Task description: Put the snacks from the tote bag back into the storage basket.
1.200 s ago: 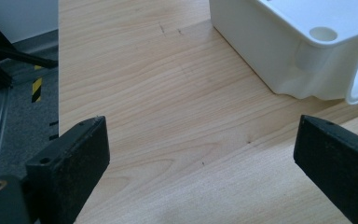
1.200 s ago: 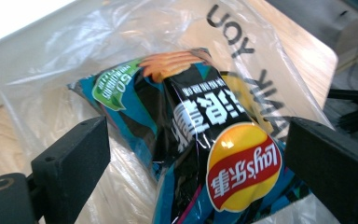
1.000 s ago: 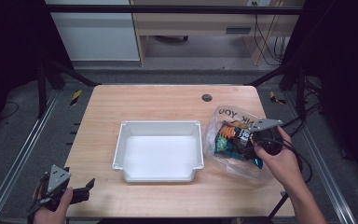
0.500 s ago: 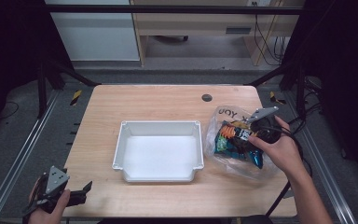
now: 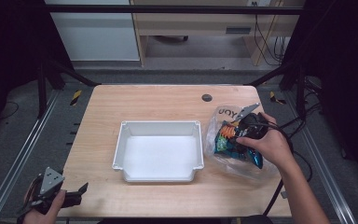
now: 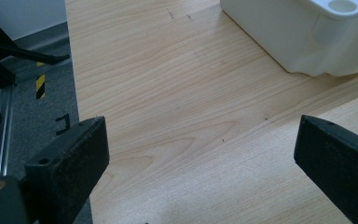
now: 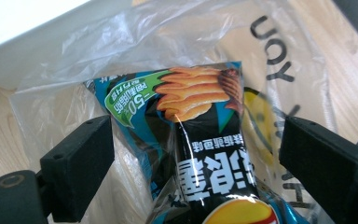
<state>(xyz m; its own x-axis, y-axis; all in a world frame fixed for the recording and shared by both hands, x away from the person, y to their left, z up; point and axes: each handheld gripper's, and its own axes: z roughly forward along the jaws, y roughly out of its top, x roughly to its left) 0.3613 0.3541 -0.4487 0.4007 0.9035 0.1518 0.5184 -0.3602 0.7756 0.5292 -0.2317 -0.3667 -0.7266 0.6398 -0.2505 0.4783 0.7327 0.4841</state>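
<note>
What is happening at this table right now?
A person holds a gripper in each hand. The right gripper is over a clear plastic bag at the right of the table, its open jaws on either side of a chip packet that lies in the bag, not yet pressing it; they have just been closing a little. The left gripper waits open at the near left corner. The white tray in the middle is empty.
</note>
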